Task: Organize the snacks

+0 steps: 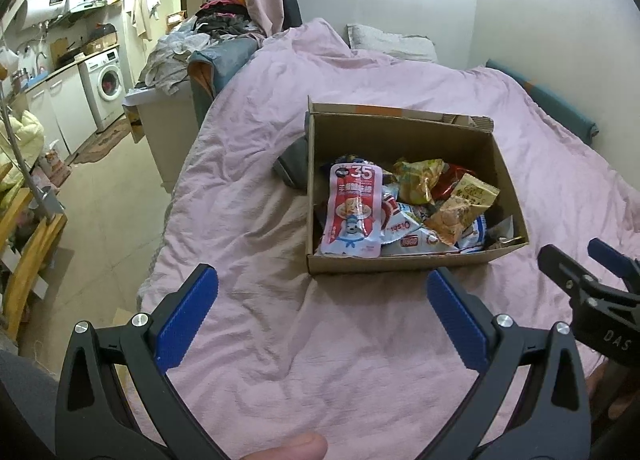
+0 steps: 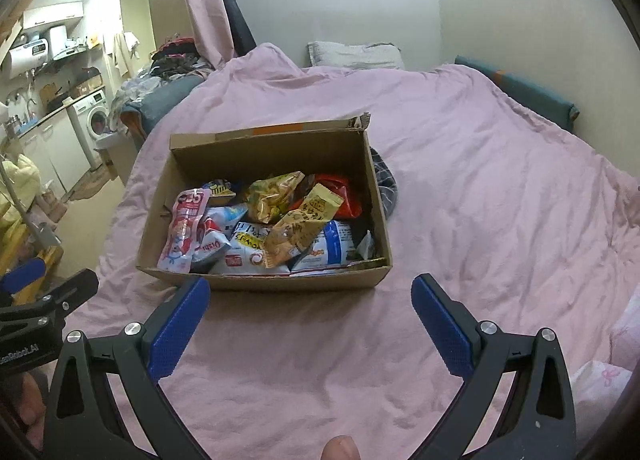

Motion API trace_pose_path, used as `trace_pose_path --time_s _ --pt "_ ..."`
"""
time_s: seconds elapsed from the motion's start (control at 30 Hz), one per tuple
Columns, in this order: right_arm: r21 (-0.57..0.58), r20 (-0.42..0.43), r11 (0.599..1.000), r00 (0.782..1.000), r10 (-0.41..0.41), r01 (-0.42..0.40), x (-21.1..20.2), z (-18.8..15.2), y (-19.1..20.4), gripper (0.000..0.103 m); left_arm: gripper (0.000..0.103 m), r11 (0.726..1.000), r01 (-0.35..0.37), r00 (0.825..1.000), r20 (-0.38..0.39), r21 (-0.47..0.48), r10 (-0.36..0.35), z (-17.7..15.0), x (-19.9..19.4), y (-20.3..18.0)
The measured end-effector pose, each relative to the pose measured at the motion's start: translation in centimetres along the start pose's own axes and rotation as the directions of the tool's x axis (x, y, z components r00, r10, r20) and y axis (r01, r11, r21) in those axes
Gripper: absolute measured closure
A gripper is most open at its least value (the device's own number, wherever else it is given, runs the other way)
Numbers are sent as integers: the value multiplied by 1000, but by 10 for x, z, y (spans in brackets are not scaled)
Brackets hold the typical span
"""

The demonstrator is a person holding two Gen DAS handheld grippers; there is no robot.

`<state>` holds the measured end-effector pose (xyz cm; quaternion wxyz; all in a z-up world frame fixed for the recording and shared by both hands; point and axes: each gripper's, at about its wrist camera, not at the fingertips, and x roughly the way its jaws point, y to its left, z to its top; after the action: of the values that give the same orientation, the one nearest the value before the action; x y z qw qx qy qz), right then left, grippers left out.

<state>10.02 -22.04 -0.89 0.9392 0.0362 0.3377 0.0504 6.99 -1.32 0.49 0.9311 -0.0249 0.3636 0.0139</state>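
Observation:
An open cardboard box point(image 1: 400, 262) sits on the pink bed cover and shows in the right wrist view too point(image 2: 264, 280). It holds several snack packets: a red and white pouch marked 35 point(image 1: 354, 212) point(image 2: 184, 230), a yellow packet point(image 1: 460, 208) point(image 2: 300, 226), a gold bag point(image 2: 274, 196), a red bag point(image 2: 340, 196) and blue and white bags point(image 2: 332, 248). My left gripper point(image 1: 322, 292) is open and empty, short of the box's near wall. My right gripper point(image 2: 310, 296) is open and empty, just before the same wall.
The pink bed cover point(image 1: 320, 360) spreads all around the box. A dark cloth point(image 2: 386, 184) lies against the box's side. A pillow point(image 2: 354, 54) lies at the far wall. A kitchen with a washing machine point(image 1: 105, 80) is off to the left, past the bed edge.

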Motion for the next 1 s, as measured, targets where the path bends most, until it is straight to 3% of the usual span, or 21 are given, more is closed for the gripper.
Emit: trace_pose_path --time_s 1.0 --pt "8 -17 1000 1000 14 -14 2 -3 -1 0 0 1000 -12 999 -41 -21 11 -1 15 2"
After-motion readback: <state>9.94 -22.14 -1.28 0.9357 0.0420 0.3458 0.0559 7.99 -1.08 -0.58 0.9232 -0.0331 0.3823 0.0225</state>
